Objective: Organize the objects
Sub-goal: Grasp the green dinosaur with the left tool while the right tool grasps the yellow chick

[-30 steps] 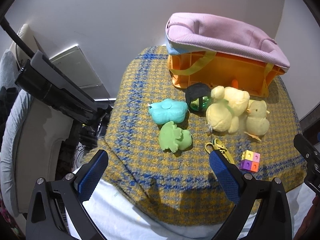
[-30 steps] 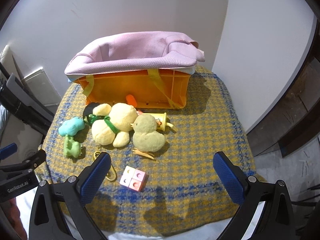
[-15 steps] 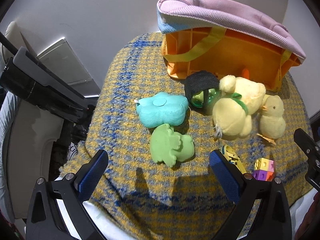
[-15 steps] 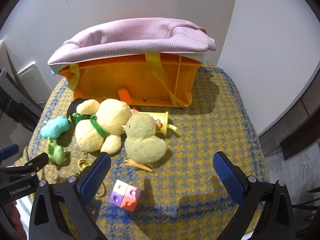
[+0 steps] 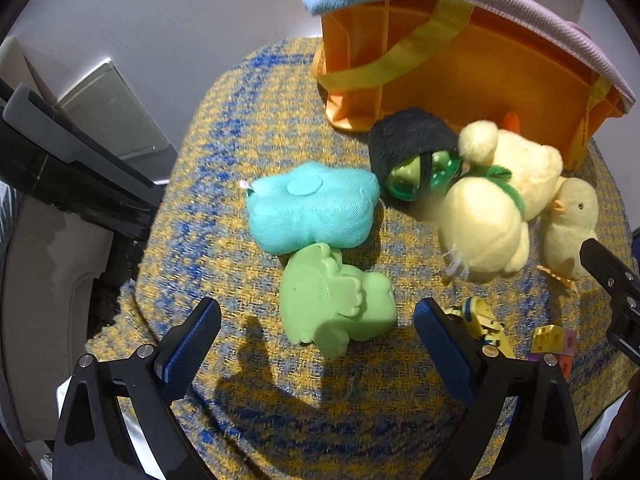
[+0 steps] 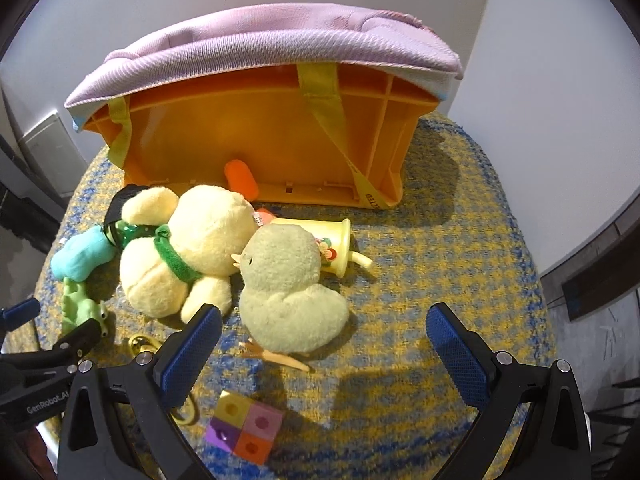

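Observation:
A green frog toy (image 5: 336,304) lies on the checked cloth between the pads of my left gripper (image 5: 318,320). Its jaws are closing, and the pads stand clear of the toy. A teal cushion (image 5: 312,208) touches the frog's far side. My right gripper (image 6: 324,336) is open just above the cloth, with a small yellow chick (image 6: 288,292) in front of its gap. A large yellow plush (image 6: 180,256) lies left of the chick. The orange bin (image 6: 260,132) with a pink liner (image 6: 260,44) stands behind the toys.
A coloured cube block (image 6: 244,432) lies under the right gripper. A yellow cup (image 6: 332,244) lies behind the chick. A black-wrapped green ball (image 5: 416,156) and a yellow keychain (image 5: 484,324) are also on the cloth. The round table's edge drops off at left and right.
Both grippers have come down and closer to the toys. The frog now lies between the left pads, which stand slightly narrower, and the chick sits nearer the right gripper's gap.

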A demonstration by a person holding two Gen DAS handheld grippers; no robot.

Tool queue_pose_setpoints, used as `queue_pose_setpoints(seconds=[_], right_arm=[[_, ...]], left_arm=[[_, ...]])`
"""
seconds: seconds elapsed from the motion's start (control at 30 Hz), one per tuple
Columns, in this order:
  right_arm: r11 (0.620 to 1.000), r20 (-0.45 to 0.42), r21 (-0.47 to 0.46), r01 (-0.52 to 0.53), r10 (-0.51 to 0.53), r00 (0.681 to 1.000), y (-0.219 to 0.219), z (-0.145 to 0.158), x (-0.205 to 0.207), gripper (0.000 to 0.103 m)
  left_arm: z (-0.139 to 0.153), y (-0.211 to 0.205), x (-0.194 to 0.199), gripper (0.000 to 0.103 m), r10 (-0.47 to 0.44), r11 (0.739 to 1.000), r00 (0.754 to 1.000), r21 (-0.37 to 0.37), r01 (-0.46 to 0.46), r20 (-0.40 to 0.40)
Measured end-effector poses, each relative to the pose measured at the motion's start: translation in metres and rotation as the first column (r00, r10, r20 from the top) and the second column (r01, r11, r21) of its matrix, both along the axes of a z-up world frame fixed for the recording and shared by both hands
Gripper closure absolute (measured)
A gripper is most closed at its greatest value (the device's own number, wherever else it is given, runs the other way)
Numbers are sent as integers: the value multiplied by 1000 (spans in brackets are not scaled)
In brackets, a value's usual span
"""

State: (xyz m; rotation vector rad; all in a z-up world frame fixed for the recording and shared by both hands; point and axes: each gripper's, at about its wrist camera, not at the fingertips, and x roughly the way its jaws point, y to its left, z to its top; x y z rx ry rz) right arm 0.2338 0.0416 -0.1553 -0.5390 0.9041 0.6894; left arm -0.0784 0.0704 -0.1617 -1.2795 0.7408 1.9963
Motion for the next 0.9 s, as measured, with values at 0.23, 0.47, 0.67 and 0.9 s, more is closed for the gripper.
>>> queue_pose_setpoints(seconds=[0.23, 0.47, 0.67, 0.9], right_arm=[[1000, 3, -28, 0, 0, 1000, 11, -13, 3, 1], [999, -34, -51, 1, -3, 999, 14, -28, 6, 25], [1000, -81, -15, 0, -1, 997, 8, -28, 4, 39], [1000, -81, 9, 1, -1, 997, -8, -18, -5, 39]], left_arm=[[-15, 1, -10, 19, 4, 1000, 999, -10, -3, 47], [-22, 2, -10, 32, -17, 1000, 998, -9, 18, 68], [-20, 2, -7, 40, -47, 999, 997, -2, 48, 66], [-11, -9, -4, 41, -53, 999, 997, 15, 52, 64]])
